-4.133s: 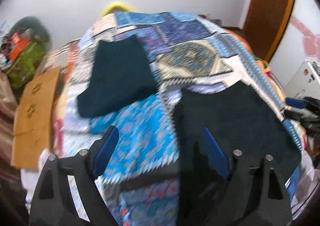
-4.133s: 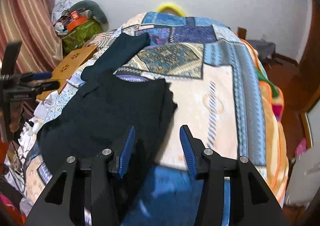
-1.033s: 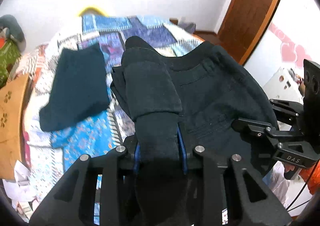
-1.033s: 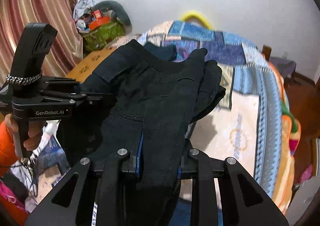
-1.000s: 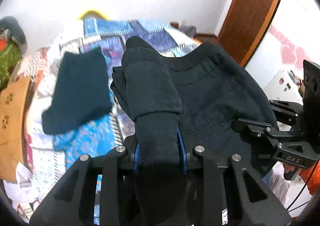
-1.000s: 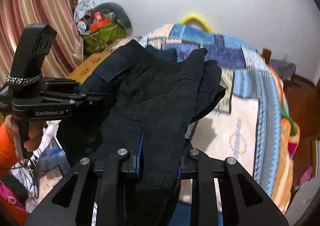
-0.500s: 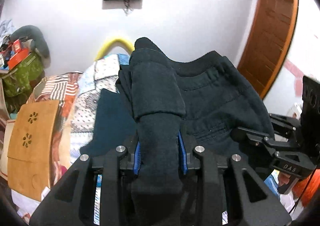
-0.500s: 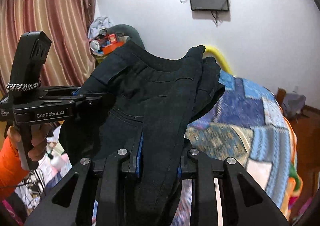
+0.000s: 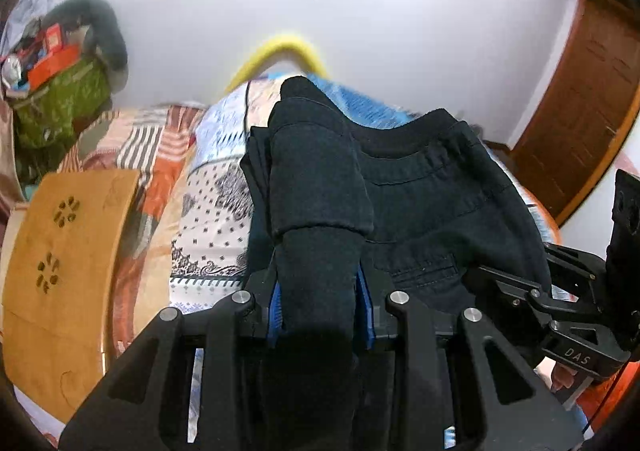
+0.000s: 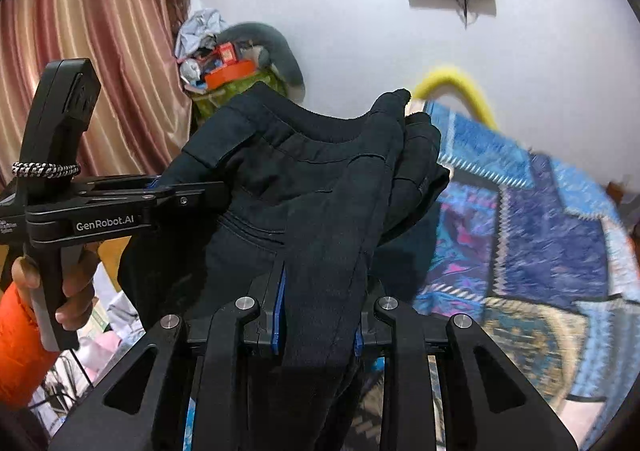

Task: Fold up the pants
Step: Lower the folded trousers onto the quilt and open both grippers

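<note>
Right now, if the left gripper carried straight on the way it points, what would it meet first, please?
Beyond the dark pants clamped in the left gripper, the line probably ends on the patchwork quilt covering the bed. Depth is unclear, and the hanging cloth hides much of that path.

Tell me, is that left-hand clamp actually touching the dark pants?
Touching. The left wrist view shows the left gripper with its blue-padded jaws pressed against a bunched fold of the dark pants.
</note>
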Available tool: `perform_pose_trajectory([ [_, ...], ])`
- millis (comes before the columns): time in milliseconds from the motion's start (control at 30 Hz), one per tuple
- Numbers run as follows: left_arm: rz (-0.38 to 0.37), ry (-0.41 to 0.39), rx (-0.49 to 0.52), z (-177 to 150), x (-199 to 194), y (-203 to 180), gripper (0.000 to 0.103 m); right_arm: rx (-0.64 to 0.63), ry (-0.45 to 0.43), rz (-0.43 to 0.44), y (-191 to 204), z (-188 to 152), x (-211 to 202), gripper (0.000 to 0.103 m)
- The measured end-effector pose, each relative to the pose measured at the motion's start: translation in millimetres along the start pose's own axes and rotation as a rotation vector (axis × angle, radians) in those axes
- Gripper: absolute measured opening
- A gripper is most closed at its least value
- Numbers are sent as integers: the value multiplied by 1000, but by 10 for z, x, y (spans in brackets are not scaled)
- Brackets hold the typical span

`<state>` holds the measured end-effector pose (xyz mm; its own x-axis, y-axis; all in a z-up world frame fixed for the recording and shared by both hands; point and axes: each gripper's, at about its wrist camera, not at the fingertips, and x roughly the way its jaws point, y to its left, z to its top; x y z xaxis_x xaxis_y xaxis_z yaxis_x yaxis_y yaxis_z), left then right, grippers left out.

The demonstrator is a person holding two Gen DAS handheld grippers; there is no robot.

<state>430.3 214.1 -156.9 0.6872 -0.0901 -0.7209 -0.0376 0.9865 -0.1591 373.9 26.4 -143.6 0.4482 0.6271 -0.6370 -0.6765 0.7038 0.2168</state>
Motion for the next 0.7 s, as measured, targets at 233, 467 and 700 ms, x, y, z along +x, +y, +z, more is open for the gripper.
perform_pose_trajectory([
  [233, 7, 120, -23, -190, 935, 320, 32, 26, 129, -21, -224, -206, 640, 22],
  [467, 9, 198, -97, -396, 1282, 534, 45, 31, 186, -73, -323, -350, 620, 36],
  [700, 104, 159, -68, -332, 906, 489, 48, -5, 184, -154, -235, -358, 296, 50],
])
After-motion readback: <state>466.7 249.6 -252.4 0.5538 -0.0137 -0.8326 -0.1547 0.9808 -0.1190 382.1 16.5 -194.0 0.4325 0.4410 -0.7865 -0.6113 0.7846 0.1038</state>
